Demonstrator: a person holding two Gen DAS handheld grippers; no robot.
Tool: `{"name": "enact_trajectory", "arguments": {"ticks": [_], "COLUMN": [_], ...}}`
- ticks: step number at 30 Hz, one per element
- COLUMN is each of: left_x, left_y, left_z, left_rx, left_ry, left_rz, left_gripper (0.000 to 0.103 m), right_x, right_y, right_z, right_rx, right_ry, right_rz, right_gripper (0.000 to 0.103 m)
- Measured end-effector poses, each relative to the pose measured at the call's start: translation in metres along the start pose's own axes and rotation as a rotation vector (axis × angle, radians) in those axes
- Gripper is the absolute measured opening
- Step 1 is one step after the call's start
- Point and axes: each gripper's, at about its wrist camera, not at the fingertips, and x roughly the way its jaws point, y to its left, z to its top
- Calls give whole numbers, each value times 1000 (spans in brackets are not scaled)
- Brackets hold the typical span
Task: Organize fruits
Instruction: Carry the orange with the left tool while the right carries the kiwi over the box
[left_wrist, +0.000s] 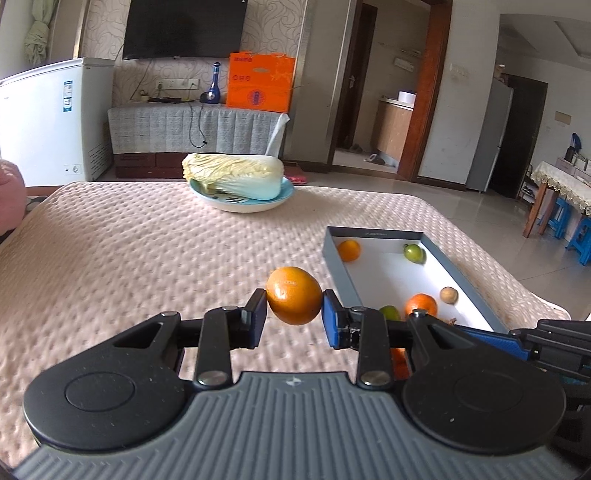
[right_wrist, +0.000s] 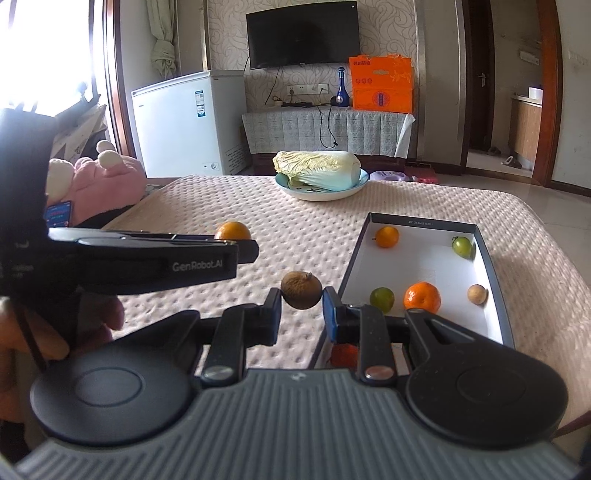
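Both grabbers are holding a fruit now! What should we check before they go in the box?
1. Left hand-held gripper pinches the orange on both sides: ok.
2. Right hand-held gripper pinches the brown fruit on both sides: ok.
3. Box is open with bare white floor left: ok.
4. Both held fruits are already over the box: not ok, they are left of it.
5. Grip is firm enough not to slip: cannot tell.
6. Cabbage on its plate is out of the way: ok.
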Motion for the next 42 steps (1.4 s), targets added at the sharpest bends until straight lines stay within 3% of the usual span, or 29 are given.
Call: {"name": "enact_trajectory", "arguments": {"ticks": [42], "left_x": [51], "left_y": [-70], "left_z": [6], "left_rx": [52], "left_ry": [26], "left_rz": [-140], "left_gripper": [37], "right_x": [-29], "right_y": [-70], "right_z": [-21], "right_rx": [69], "right_ry": [53], "right_rz": [-98], "right_gripper": [27]}}
